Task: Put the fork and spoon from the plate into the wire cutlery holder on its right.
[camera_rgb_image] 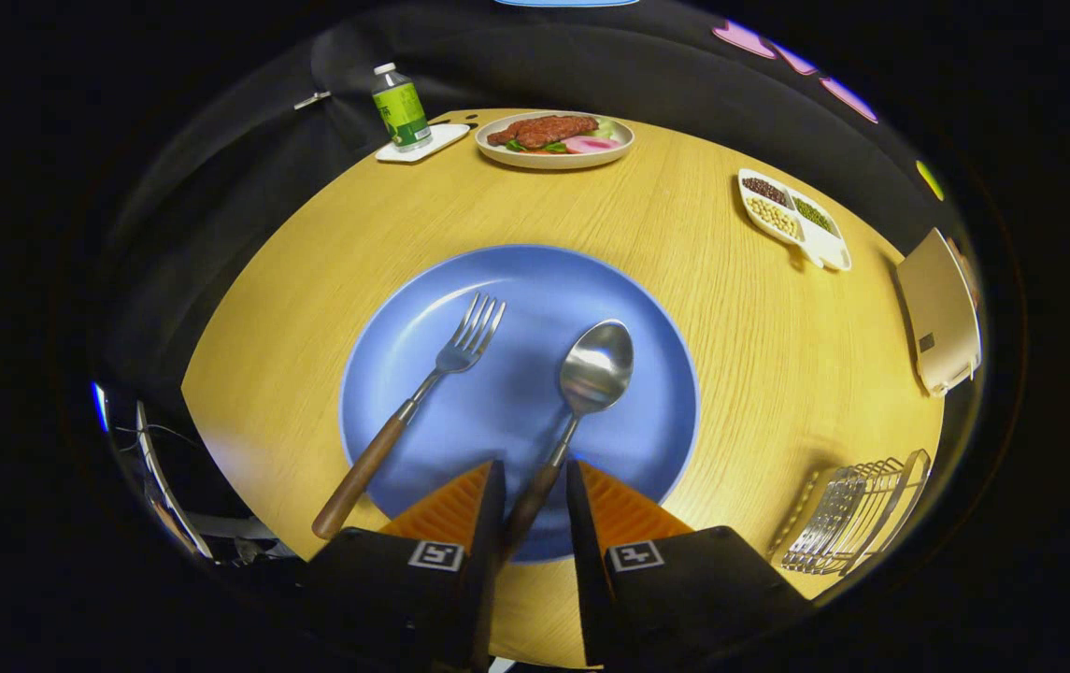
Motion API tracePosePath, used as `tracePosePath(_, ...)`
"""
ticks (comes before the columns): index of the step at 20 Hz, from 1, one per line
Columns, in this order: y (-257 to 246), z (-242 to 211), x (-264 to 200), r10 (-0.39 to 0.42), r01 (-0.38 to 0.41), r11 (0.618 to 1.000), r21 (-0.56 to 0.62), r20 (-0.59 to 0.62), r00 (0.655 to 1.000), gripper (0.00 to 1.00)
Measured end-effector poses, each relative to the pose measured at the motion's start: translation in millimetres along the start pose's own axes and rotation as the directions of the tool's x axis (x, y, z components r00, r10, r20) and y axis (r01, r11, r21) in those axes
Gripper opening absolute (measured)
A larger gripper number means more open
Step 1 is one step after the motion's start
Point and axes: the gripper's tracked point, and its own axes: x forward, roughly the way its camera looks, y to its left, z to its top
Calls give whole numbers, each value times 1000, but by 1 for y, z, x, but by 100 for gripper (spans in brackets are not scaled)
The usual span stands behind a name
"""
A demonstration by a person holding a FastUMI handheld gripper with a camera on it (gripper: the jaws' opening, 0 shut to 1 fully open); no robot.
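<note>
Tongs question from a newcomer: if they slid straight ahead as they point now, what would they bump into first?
Probably the spoon: its handle already lies between the open tongs, its bowl just ahead on the blue plate. Height above it is unclear.

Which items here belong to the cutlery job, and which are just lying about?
Job: spoon, handle between the open tool's fingers; fork; blue plate; wire cutlery holder.
Lying about: green bottle, food plate, bean tray.

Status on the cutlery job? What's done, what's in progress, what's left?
Done: nothing yet; the wire cutlery holder looks empty. In hand: the gripper straddles the spoon handle on the blue plate, fingers close on either side; whether they press on it I cannot tell. Left: carry the spoon to the holder, then the fork, lying untouched on the plate.
</note>
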Motion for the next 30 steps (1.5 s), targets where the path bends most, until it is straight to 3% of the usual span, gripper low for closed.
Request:
tracePosePath(3, -3, -5, 3, 8, -7, 999, 31, -42, 999, 24)
tracePosePath(5, 10, -6, 2, 107, -101, 992, 81, -71, 992, 13)
tracePosePath(7, 9, -4, -4, 126, -123, 992, 38, -68, 990, 8)
tracePosePath(12, -10, 0, -40, 118, -119, 993, -16, -43, 992, 8)
tracePosePath(19, -63, 1, -140, 125, -125, 992, -25, -12, 992, 8)
tracePosePath(24, -130, -19, -195, 79, -84, 995, -58, -92, 993, 8)
tracePosePath(30, -204, -52, -208, 16, -34, 997, -66, -257, 966, 8)
